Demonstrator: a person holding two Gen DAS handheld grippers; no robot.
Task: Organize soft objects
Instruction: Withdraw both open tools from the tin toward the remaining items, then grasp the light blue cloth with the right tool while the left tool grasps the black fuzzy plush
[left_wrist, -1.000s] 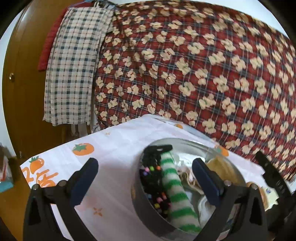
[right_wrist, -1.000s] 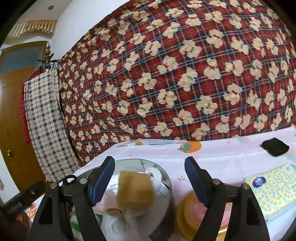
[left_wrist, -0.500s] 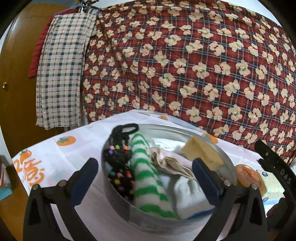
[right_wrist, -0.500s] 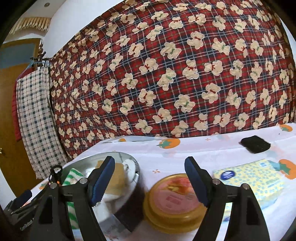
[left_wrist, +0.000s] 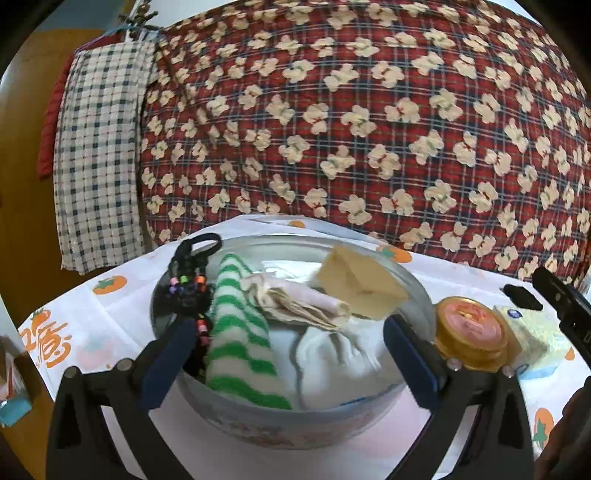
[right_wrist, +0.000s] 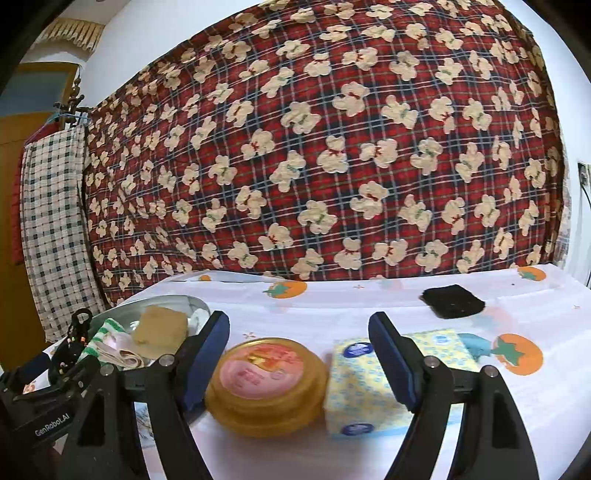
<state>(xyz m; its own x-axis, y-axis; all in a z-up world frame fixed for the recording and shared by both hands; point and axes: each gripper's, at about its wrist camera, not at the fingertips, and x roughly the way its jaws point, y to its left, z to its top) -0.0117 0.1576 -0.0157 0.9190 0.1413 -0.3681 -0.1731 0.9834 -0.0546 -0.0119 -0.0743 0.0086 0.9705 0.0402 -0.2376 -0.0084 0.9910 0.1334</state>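
Observation:
A metal bowl on the table holds a green-striped sock, a black beaded cord, a beige cloth, a white cloth and a yellow sponge. My left gripper is open and empty, its jaws astride the bowl's near side. My right gripper is open and empty, just in front of the round amber tin and the yellow tissue pack. The bowl and sponge show at left in the right wrist view.
A black sponge lies far right on the persimmon-print tablecloth. A red bear-print quilt hangs behind the table. A checked towel hangs by a wooden door. The tin and tissue pack sit right of the bowl.
Both grippers pulled back from the bowl. The right one swung right, now facing the tin and tissue pack. The yellow sponge lies in the bowl.

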